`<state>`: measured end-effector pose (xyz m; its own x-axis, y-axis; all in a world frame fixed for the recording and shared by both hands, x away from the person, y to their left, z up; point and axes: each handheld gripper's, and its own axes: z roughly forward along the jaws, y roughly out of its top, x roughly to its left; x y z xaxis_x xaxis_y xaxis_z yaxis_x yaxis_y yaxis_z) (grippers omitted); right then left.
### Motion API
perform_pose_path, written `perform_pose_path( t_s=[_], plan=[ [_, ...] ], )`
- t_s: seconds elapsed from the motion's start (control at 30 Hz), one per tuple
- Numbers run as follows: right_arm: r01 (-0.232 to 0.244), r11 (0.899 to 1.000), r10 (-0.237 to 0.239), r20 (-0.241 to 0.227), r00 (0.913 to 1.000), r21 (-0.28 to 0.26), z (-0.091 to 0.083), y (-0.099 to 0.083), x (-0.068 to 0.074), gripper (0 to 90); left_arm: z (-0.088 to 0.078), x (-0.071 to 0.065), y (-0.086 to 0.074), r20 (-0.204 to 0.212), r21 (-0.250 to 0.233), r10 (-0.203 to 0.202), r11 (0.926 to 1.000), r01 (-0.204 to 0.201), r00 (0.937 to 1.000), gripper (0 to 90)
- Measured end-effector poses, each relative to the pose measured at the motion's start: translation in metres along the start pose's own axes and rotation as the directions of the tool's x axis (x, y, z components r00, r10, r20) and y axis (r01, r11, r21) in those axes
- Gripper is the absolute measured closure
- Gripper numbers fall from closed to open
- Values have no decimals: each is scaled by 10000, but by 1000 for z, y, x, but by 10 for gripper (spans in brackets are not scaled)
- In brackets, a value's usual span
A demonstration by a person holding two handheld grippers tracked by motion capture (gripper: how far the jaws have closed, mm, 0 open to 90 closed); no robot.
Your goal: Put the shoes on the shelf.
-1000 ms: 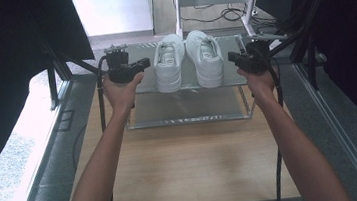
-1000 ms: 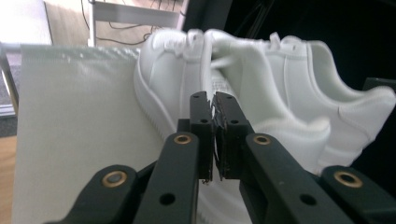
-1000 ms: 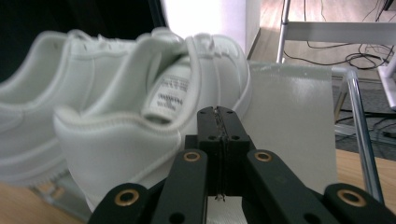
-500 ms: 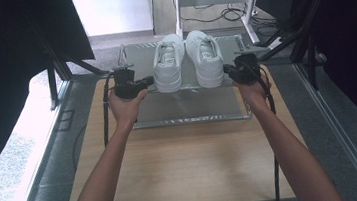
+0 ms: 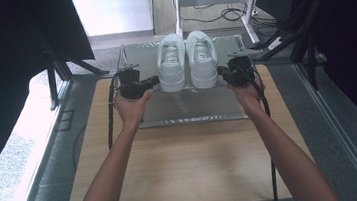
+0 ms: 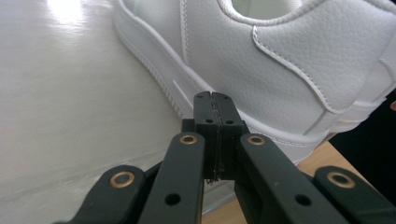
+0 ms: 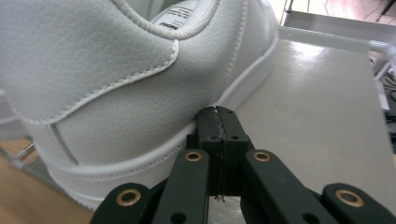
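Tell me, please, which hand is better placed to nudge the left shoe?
Left, probably: the left tongs, shut, sit right beside the left shoe; the right tongs flank the right shoe.

Two shoes [image 5: 186,60] stand side by side on a metal tray [image 5: 192,110], between the left gripper [image 5: 150,82] and right gripper [image 5: 222,70]; each gripper's tip sits just beside a heel.

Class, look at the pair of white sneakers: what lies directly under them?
The white sneakers stand on a shiny metal tray, which rests on the wooden table. The tray surface beneath their soles is covered, so anything there cannot be seen.
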<state>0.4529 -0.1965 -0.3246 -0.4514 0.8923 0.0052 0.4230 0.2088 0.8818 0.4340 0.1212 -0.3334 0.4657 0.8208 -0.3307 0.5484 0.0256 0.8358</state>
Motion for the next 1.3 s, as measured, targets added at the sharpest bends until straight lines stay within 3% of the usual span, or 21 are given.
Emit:
perform_pose_path(
  t_s=[0.07, 0.13, 0.3, 0.43, 0.67, 0.73, 0.83, 1.0, 1.13, 1.23, 1.3],
  plan=[
    [42, 10000, -42, -41, 10000, -16, 0, 0, 3, 900, 5, -5, 0, 121, -19, -86, 10000, 87, 9999, 900],
    [48, 10000, -48, 81, 10000, 17, 0, -1, 5, 900, 7, -9, -1, -85, -108, -42, 9999, 41, 10000, 900],
    [-183, 9998, 182, -46, 9998, -65, 0, -2, 4, 900, 6, -6, -4, 73, -140, -216, 9997, 217, 9997, 900],
    [-83, 9999, 81, -150, 9999, -105, -1, -3, 2, 890, 5, -7, -5, -143, -193, 206, 9996, -208, 9997, 875],
    [-781, 9952, 746, -592, 9955, -589, -10, -3, -8, 709, -3, -6, -7, 1, -412, 422, 9983, -421, 9991, 717],
    [-872, 9932, 826, -617, 9947, -772, -15, -2, -8, 637, -8, -9, -7, 219, -515, 411, 9979, -399, 9989, 658],
    [-911, 9871, 851, -503, 9951, -1317, -26, -6, -6, 578, -19, -18, -8, 326, -596, 803, 9951, -783, 9962, 631],
    [-1105, 9802, 986, -790, 9920, -1641, -42, -19, -5, 545, -36, -30, -16, 559, -765, 1279, 9894, -1235, 9902, 562],
    [-1494, 9701, 1267, -1260, 9839, -1911, -56, -37, -4, 545, -49, -34, -28, 808, -894, 1583, 9845, -1510, 9841, 506],
    [-1245, 9731, 993, -1346, 9859, -1939, -66, -54, 1, 545, -59, -34, -43, 1013, -979, 1831, 9800, -1734, 9779, 470],
    [-986, 9767, 727, -1390, 9876, -1904, -71, -66, 4, 545, -65, -32, -56, 1138, -1015, 1782, 9807, -1670, 9774, 455]
  ],
)
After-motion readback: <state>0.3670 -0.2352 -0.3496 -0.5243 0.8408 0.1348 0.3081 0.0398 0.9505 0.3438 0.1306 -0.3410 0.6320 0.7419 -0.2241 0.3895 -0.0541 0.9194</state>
